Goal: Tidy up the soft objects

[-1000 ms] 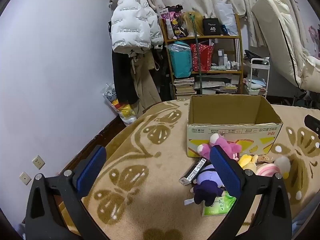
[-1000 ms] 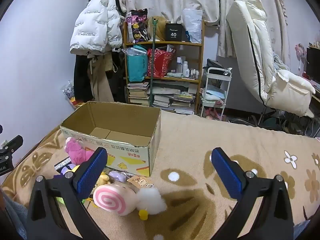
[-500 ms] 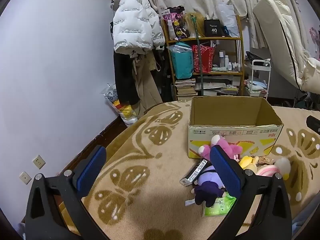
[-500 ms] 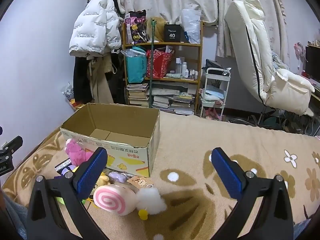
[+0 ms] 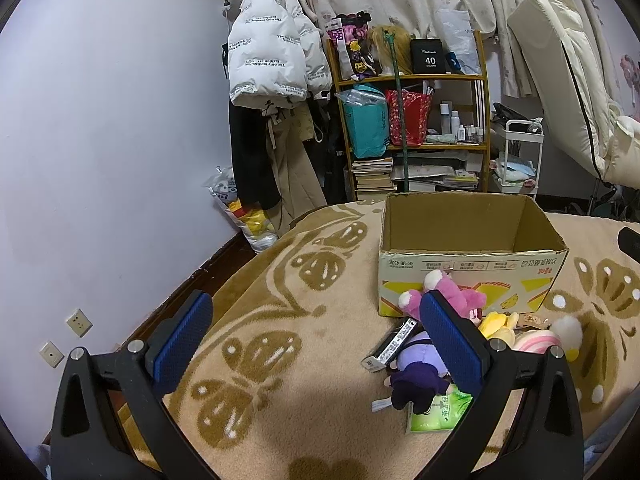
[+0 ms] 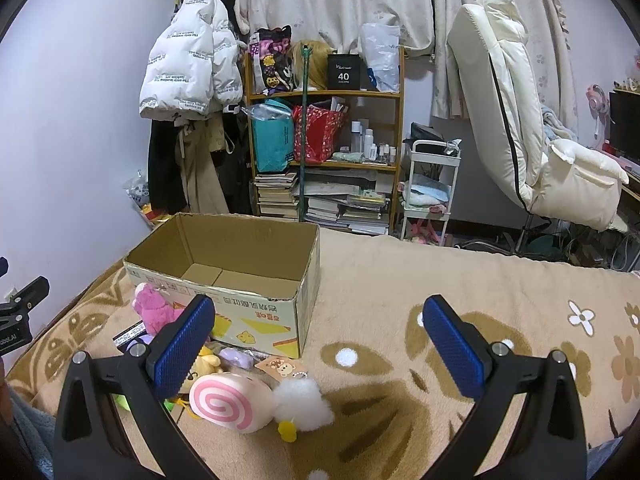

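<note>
Left tool: my left gripper (image 5: pixel 316 334) hangs above the blanket (image 5: pixel 280 360) with its jaws spread wide, nothing between them.
Right tool: my right gripper (image 6: pixel 318 338) is just as wide open and holds nothing.
Box: the cardboard box (image 6: pixel 240 308) sits open-topped at the far side of the toy pile; what I see of its floor is bare.
Soft things: the pink plush (image 5: pixel 452 298) leans against the box's near wall; the purple doll (image 5: pixel 416 376) lies nearer me; the yellow plush (image 5: pixel 496 324) and the pink swirl cushion (image 6: pixel 230 402) with its white pompom (image 6: pixel 302 400) lie to the right of them.
Other clutter: a green packet (image 5: pixel 440 410) under the doll and a flat black-and-white pack (image 5: pixel 394 344) beside it are not plush, I judge.
Key relation: in the left view the doll lies just under and past my right-hand finger, its long axis running near-to-far; in the right view the cushion sits just beyond my left-hand finger.
Nearer arm: left for the doll, right for the cushion; each must swing inward to centre.
</note>
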`<state>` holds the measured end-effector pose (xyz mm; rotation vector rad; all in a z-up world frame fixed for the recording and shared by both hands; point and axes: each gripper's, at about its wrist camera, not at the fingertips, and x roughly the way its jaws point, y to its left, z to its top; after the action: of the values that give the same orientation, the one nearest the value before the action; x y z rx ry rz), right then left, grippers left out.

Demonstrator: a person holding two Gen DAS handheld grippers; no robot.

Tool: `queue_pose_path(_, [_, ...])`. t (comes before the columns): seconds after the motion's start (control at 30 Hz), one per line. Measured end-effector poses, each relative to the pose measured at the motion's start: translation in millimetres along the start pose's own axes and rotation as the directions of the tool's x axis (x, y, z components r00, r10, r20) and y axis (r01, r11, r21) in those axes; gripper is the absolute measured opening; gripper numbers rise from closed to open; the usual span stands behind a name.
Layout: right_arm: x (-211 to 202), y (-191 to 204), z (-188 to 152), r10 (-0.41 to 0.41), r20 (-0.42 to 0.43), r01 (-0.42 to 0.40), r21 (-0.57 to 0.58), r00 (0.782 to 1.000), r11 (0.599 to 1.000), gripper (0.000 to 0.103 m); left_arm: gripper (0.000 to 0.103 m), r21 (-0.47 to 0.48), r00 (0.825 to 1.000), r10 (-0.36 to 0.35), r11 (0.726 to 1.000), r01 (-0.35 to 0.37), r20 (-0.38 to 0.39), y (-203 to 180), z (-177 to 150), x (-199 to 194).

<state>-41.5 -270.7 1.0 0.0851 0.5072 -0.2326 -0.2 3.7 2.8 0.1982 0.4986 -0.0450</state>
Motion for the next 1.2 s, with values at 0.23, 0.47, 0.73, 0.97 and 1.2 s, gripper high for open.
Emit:
queue_pose_path(0.23, [0.3,-0.9,-0.1,0.003,0.001,-0.003,0.002,1.0,1.0,0.103,0.102,0.001,1.0,0.0,1.0,0.0,-0.001,1.9,0.4,-1.3])
queue_pose_path(0.47, [0.2,-0.5,-0.4,0.005,0.002,-0.005,0.002,1.0,1.0,0.103,0.102,0.0,1.0,0.0,1.0,0.0,0.0,1.9,0.2,-1.2])
queue_pose_path(0.73, [0.4,-0.9,-0.6,0.003,0.001,-0.003,0.003,1.0,1.0,0.103,0.102,0.001,1.0,-0.001,1.0,0.001,0.001,1.6,0.3,-1.3])
queue_pose_path(0.97, [0.1,-0.9,-0.2,0.005,0.0,-0.005,0.002,1.0,1.0,0.103,0.102,0.0,1.0,0.001,1.0,-0.001,0.001,2.2,0.2,-1.1])
queue_pose_path(1.2, [0.3,-0.8,-0.3,0.007,0.0,-0.007,0.003,1.0,1.0,0.103,0.102,0.002,1.0,-0.002,1.0,0.002,0.001,2.6,0.2,-1.1])
